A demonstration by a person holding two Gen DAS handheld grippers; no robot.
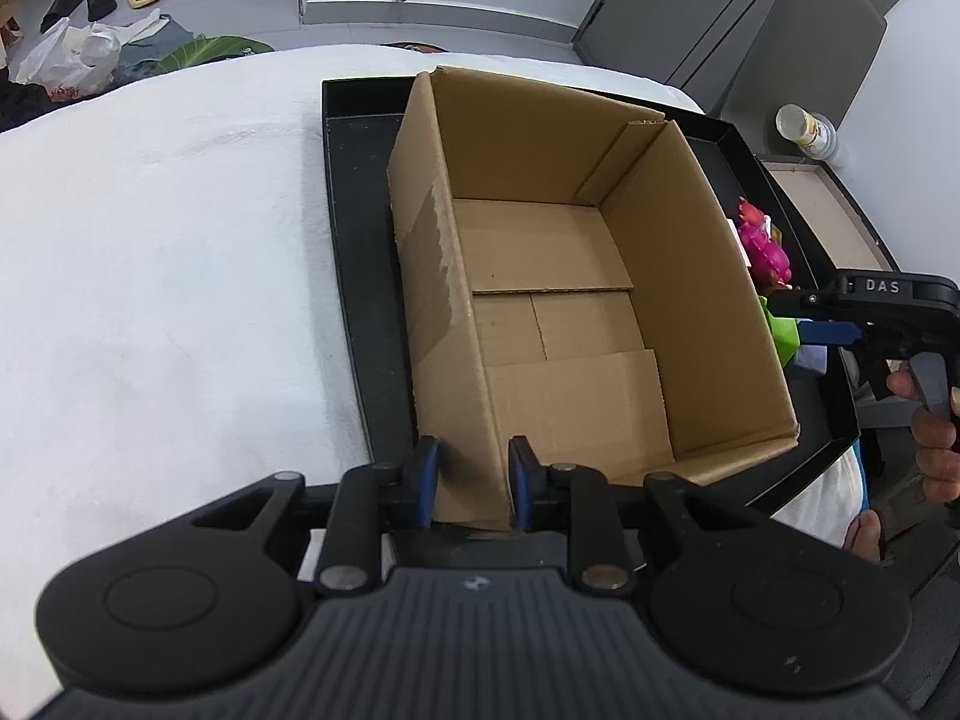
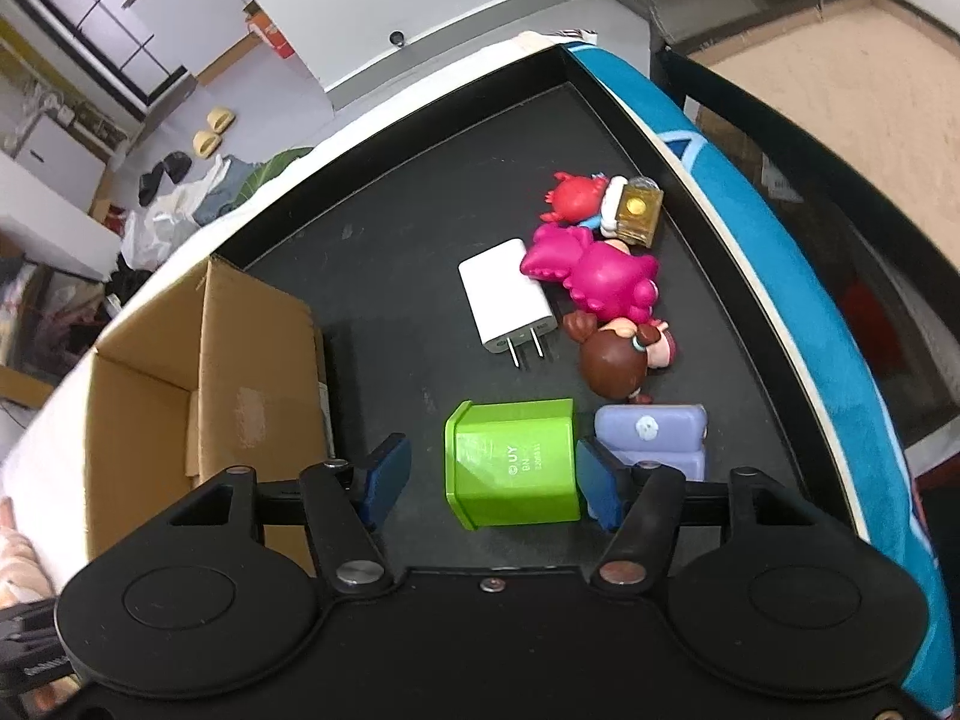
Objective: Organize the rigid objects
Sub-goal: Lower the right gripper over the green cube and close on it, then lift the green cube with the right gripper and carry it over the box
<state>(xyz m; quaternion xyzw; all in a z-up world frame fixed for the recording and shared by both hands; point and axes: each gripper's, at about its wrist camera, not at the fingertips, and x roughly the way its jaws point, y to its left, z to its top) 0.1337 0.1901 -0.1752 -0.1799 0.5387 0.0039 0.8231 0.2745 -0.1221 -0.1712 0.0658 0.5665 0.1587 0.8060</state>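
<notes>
**Box gripped, green block straddled**

The left gripper (image 1: 471, 489) pinches the near wall of the empty cardboard box (image 1: 558, 312) in the black tray (image 2: 420, 198). Further right, the right gripper (image 2: 492, 477) straddles the green block (image 2: 513, 462); right pad touching, left pad apart.

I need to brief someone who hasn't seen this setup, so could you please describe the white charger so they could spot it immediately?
Start at the black tray holding the cardboard box. On the open tray floor beside the box lies a cluster of small toys; the white charger lies flat at its edge, touching the pink toy. It is the only plain white block, with two metal prongs pointing toward the green container.
</notes>
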